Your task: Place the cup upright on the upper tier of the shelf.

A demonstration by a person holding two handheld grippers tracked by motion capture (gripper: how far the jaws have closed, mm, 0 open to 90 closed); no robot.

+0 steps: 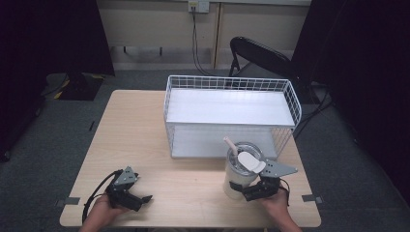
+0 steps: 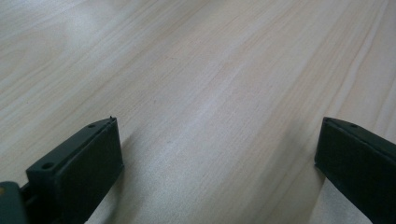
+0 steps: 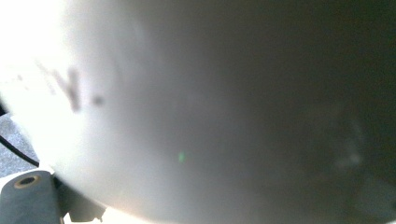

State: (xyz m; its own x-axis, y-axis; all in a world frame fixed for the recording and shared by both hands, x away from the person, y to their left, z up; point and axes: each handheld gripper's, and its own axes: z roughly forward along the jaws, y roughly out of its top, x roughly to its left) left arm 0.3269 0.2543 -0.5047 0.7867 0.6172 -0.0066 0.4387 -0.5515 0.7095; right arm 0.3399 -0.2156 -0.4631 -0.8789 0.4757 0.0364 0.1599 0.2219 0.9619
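A white cup (image 1: 238, 176) with a clear lid and a pale straw (image 1: 230, 144) stands on the wooden table (image 1: 140, 135), near its front right. My right gripper (image 1: 243, 190) is shut on the cup's lower part, held by a hand from the right. In the right gripper view the cup's white wall (image 3: 187, 112) is blurred and very close, and one black finger (image 3: 28, 198) shows at bottom left. At the front left my left gripper (image 1: 140, 200) rests low over the table, open, with bare wood between its fingers (image 2: 79, 163).
A white wire rack (image 1: 231, 83) with an upper shelf and a lower shelf stands just behind the cup. Grey tape marks (image 1: 71, 200) sit at the table's front corners. A black folding chair (image 1: 261, 53) stands behind the table, on grey carpet.
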